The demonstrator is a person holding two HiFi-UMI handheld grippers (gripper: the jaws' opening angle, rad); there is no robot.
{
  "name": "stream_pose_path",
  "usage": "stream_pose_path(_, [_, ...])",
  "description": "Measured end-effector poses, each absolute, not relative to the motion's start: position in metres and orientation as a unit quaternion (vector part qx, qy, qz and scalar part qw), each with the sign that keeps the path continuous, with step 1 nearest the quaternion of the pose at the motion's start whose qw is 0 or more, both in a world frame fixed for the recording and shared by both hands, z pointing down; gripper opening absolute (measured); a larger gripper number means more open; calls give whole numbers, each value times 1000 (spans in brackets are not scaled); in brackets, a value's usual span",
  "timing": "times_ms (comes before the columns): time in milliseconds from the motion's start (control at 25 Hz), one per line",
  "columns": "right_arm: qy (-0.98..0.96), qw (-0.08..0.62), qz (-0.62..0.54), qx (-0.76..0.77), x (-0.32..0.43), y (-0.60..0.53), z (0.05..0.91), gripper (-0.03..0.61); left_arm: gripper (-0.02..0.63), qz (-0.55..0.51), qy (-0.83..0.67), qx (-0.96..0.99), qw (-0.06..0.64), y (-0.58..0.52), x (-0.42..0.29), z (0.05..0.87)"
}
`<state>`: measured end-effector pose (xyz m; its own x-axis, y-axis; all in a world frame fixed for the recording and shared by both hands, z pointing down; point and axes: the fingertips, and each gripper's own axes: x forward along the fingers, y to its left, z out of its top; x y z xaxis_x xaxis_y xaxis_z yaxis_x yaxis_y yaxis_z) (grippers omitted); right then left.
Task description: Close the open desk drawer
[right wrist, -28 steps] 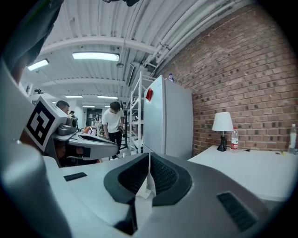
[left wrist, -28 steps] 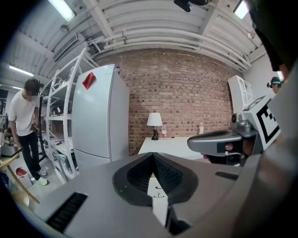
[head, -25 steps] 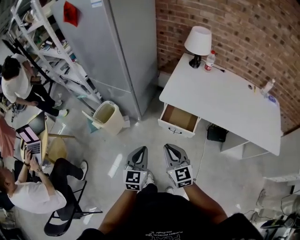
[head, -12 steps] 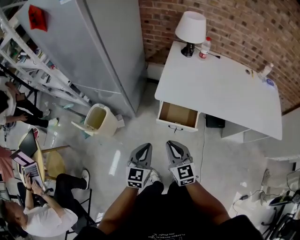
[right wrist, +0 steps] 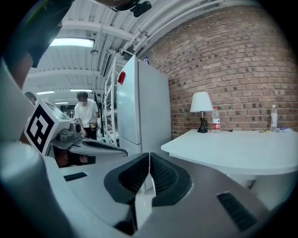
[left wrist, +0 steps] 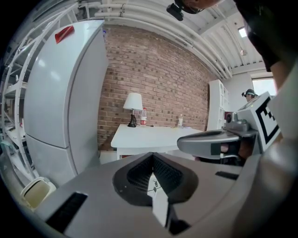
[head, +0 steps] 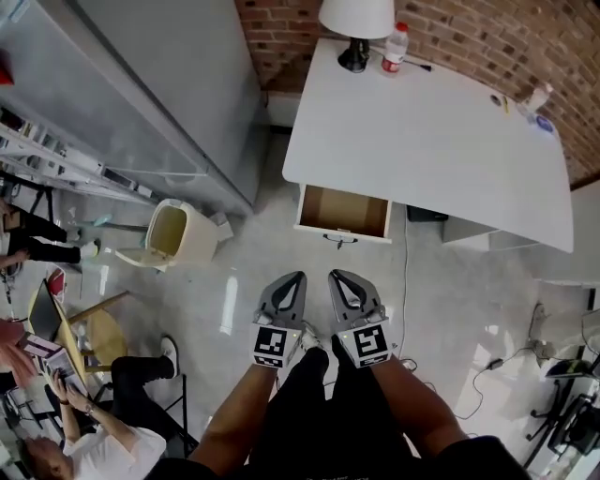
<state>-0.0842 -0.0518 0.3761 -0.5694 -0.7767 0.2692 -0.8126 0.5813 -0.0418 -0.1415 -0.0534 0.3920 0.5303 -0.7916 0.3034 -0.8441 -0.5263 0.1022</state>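
Observation:
A white desk stands against the brick wall. Its drawer is pulled out at the left front, brown inside, with a dark handle on its white front. My left gripper and right gripper hang side by side above the floor, a short way in front of the drawer and apart from it. Both are shut with nothing between the jaws. The left gripper points toward the desk; the right gripper has the desk to its right.
A lamp and a bottle stand at the desk's back edge. A grey fridge rises to the left, with a cream waste bin on the floor beside it. People sit at the far left. A cable runs down right of the drawer.
The desk and drawer have come closer and lie more squarely ahead. Both grippers have advanced toward the drawer and sunk a little, still shut.

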Motion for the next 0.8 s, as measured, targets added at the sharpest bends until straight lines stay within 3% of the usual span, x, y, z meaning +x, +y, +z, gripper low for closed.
stream_pose_path(800, [-845, 92, 110, 515, -31, -97, 538, 29, 8, 96, -452, 876, 139, -113, -81, 571])
